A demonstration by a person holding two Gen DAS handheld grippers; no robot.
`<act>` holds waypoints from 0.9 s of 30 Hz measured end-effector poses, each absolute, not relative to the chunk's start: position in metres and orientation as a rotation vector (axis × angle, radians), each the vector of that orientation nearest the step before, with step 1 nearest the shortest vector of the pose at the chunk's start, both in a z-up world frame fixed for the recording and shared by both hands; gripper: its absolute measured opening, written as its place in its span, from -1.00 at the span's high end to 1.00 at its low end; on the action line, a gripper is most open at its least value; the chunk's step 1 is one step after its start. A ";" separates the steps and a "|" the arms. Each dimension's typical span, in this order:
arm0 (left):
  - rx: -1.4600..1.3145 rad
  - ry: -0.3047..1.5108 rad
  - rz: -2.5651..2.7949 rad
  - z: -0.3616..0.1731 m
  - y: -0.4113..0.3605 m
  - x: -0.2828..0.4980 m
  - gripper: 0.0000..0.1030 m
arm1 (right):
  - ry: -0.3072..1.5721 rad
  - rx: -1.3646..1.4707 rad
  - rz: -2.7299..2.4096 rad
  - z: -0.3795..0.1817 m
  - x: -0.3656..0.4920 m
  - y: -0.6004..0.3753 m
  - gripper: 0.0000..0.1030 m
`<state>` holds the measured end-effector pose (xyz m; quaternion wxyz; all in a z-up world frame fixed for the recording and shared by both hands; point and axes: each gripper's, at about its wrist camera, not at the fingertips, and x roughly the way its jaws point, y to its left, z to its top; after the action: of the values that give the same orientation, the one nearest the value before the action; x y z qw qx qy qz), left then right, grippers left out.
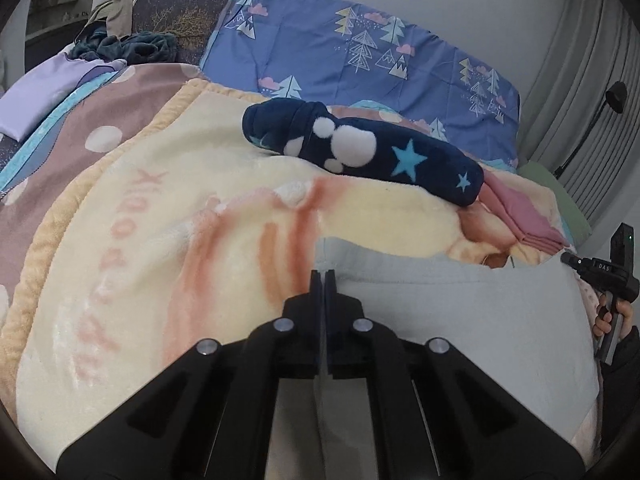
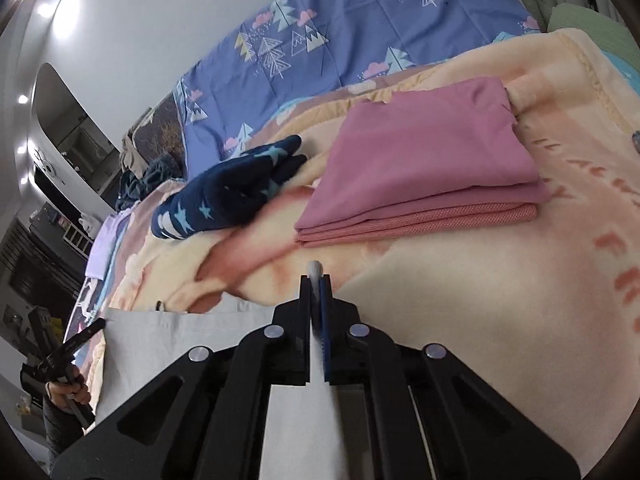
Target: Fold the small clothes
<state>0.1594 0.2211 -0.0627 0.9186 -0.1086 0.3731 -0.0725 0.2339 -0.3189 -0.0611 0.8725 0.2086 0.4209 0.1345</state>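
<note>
A pale grey-blue garment (image 1: 460, 320) lies flat on the cream blanket (image 1: 160, 240). My left gripper (image 1: 324, 276) is shut on the garment's left far corner, with a thin strip of cloth showing between the jaws. In the right wrist view the same garment (image 2: 180, 344) runs off to the left. My right gripper (image 2: 316, 280) is shut on its right far corner, and a small white fold pokes out past the fingertips. Each gripper's handle, in a person's hand, shows at the edge of the other view.
A rolled navy fleece piece with stars (image 1: 360, 148) lies beyond the garment. A folded pink stack (image 2: 432, 152) sits to the right of it. A blue tree-print quilt (image 1: 360, 48) lines the wall. A lilac cloth (image 1: 40, 100) and a dark clothes heap (image 1: 128, 46) lie far left.
</note>
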 end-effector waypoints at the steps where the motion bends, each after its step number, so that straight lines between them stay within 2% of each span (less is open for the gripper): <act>1: -0.210 0.789 -0.138 -0.068 0.221 0.161 0.97 | 0.913 0.442 0.262 -0.072 0.239 -0.322 0.92; 4: -0.176 0.837 -0.069 -0.084 0.222 0.164 0.89 | 0.936 0.525 0.247 -0.091 0.238 -0.333 0.78; 5: -0.188 0.841 -0.060 -0.085 0.224 0.162 0.62 | 0.924 0.584 0.261 -0.095 0.235 -0.341 0.74; 6: -0.205 0.838 -0.062 -0.084 0.225 0.158 0.44 | 0.914 0.624 0.277 -0.096 0.232 -0.347 0.74; 9: -0.168 0.826 -0.076 -0.071 0.217 0.144 0.09 | 0.891 0.646 0.306 -0.093 0.224 -0.358 0.69; 11: -0.144 0.819 -0.088 -0.063 0.211 0.127 -0.06 | 0.879 0.663 0.330 -0.094 0.220 -0.363 0.60; 17: -0.091 0.798 -0.075 -0.043 0.175 0.072 0.04 | 0.882 0.702 0.367 -0.098 0.216 -0.371 0.58; 20: 0.035 0.798 -0.218 -0.031 0.100 0.046 0.03 | 0.898 0.684 0.372 -0.096 0.210 -0.372 0.58; 24: 0.292 0.780 -0.475 -0.038 -0.039 0.002 -0.23 | 0.935 0.634 0.388 -0.092 0.202 -0.374 0.56; 27: 0.447 0.744 -0.625 -0.055 -0.126 -0.029 -0.29 | 0.976 0.593 0.414 -0.093 0.195 -0.375 0.51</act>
<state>-0.0291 -0.1260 -0.0550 0.8603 0.2132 0.3546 -0.2977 0.1951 -0.3751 -0.0934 0.8211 0.2785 0.4586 0.1947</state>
